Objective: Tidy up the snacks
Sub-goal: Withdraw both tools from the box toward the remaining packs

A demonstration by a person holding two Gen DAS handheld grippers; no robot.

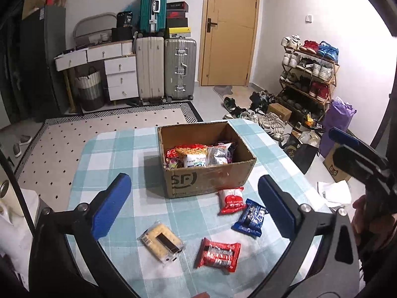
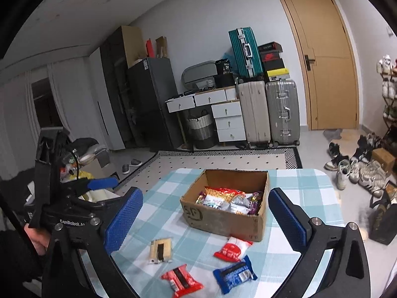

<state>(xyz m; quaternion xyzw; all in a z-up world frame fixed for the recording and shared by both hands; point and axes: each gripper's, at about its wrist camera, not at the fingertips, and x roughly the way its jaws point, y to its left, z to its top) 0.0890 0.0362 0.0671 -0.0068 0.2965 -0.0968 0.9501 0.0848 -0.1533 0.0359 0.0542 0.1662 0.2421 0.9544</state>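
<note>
**Box half filled, four packets loose on the checked cloth**

Table [image 1: 111,154] under a pale blue and white checked cloth, set over a cream rug with black dots [image 1: 82,134]. Beyond, at 12 o'clock in the left wrist view: three suitcases [image 1: 166,67], a white drawer unit [image 1: 119,74], a wooden door [image 1: 230,29]. At 2 o'clock a shoe rack [image 1: 310,72], with loose shoes on the floor below.

Cardboard box [image 1: 208,178] open-topped, near the middle of the table, holding a heap of snack bags [image 1: 201,154] that covers its floor.

Four packets flat on the cloth at 6 o'clock from the box: a red-and-white packet [image 1: 231,200] touching the box's front wall, a blue packet [image 1: 250,217] just beside it, a red packet [image 1: 218,254] nearer the front edge, a clear-wrapped pale biscuit packet [image 1: 161,244] at 7 o'clock, apart from the rest.

Left gripper [image 1: 194,206] over the near half of the table, blue pads wide apart, holding nothing. Right gripper [image 2: 206,221] likewise spread and empty, the box between its pads in its own view.

Bare cloth at 9 o'clock of the box, out to the rounded table corner; narrower strip at 3 o'clock before the edge.
</note>
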